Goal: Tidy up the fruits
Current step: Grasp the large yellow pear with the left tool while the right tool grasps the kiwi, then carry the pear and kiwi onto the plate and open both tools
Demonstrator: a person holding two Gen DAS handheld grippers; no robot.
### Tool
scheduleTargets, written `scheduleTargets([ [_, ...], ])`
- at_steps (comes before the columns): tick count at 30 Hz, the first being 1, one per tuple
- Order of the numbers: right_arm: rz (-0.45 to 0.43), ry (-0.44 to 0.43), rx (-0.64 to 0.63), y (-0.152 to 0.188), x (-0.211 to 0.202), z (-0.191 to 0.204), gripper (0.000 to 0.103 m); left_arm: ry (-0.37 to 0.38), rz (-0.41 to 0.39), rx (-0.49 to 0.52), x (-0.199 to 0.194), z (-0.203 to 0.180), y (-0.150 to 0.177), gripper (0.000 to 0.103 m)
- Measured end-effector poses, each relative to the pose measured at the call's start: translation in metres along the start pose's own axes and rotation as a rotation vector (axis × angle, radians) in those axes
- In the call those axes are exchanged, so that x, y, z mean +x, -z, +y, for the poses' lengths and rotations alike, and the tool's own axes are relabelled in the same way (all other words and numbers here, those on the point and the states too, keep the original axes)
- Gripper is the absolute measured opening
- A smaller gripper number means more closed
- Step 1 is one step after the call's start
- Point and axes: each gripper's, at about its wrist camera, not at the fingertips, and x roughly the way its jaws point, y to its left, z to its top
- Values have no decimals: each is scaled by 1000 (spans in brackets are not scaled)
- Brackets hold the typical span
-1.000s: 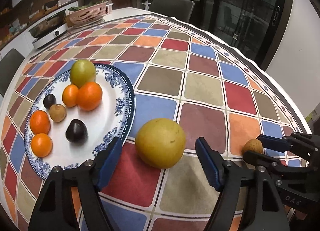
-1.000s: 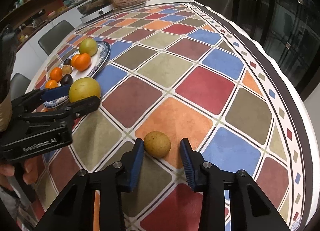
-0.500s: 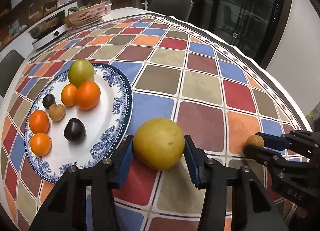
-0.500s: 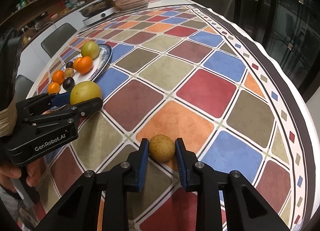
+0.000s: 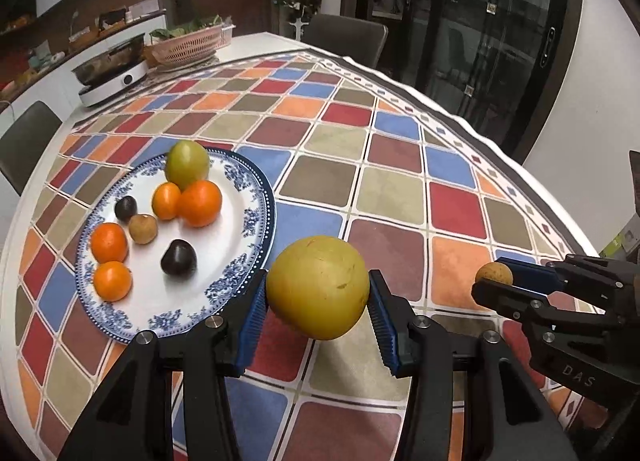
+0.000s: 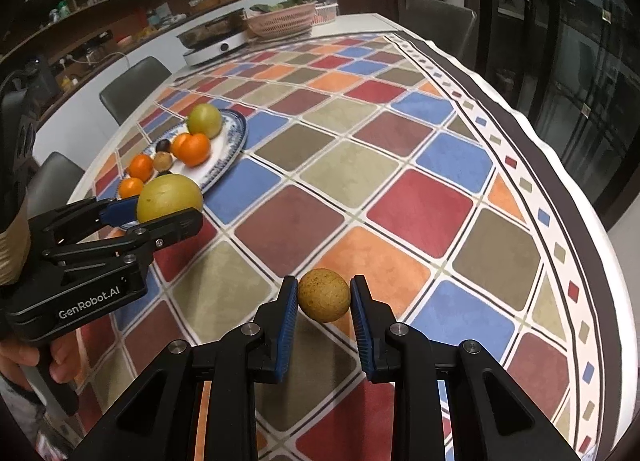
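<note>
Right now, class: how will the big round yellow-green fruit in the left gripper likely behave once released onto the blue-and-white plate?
The big round yellow-green fruit looks near-spherical, so it probably rolls. Its skin seems smooth and firm, so it may slip between the left gripper's narrow pads. The blue-and-white plate looks shallow and already holds smaller fruit, so it could nudge them.

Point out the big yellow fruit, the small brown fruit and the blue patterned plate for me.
big yellow fruit (image 5: 318, 287), left wrist view, middle of its skin.
small brown fruit (image 6: 324, 295), right wrist view, centre of its speckled face.
blue patterned plate (image 5: 256, 221), left wrist view, on its right rim.
</note>
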Motion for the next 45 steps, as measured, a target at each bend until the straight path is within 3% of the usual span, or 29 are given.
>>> scheduleTargets([
  [9, -61, -49, -43, -10, -26, 14, 28, 2, -78, -29, -41, 3, 2, 48],
  [24, -155, -154, -175, -40, -55, 61, 28, -66, -169, -90, -93, 30, 6, 48],
  [45, -177, -230, -356, -89, -29, 126, 28, -168, -203, -120, -99, 92, -1, 48],
])
